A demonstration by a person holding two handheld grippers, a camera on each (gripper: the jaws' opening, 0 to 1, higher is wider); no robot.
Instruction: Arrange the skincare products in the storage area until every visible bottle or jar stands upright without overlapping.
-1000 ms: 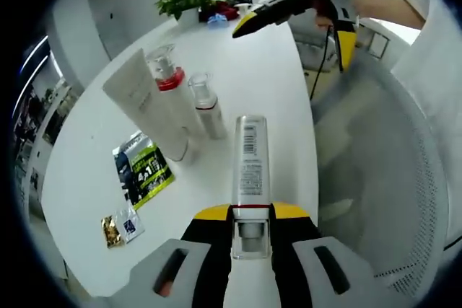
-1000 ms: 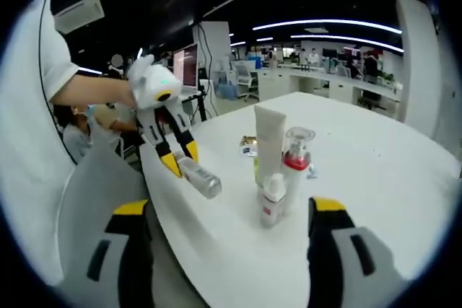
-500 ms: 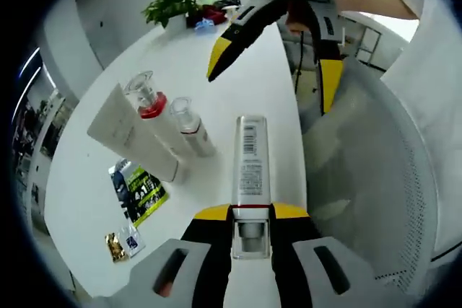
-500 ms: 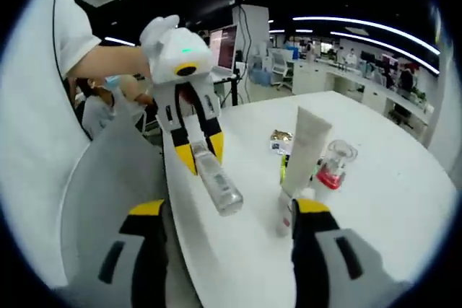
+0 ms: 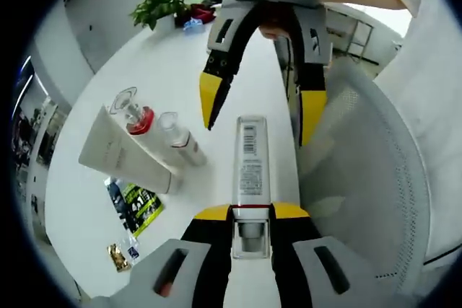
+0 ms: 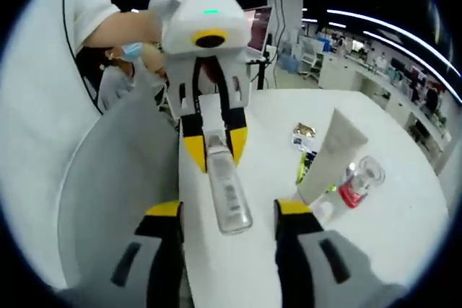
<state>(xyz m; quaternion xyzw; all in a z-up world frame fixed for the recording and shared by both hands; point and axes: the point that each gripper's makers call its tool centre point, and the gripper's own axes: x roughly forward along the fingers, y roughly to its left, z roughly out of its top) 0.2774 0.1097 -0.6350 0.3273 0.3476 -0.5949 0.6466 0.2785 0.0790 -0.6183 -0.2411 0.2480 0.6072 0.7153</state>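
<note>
Clear barcoded bottle (image 5: 250,167), held level above the white table (image 5: 173,70), its capped end clamped between the left gripper's (image 5: 250,212) jaws. Right gripper (image 6: 226,209), jaws spread wide, flanks the bottle's free end without touching. Further off on the table: white tube (image 5: 119,154), red-collared pump bottle (image 5: 137,112), small bottle (image 5: 180,138), all standing close together.

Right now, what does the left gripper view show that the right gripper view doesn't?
Left gripper view: a potted plant far back, and the barcode on the held bottle. Right gripper view: a monitor and ceiling light strips. Shared: that bottle clamped in the left gripper, the white tube, the red-collared pump bottle and the green sachet.
</note>
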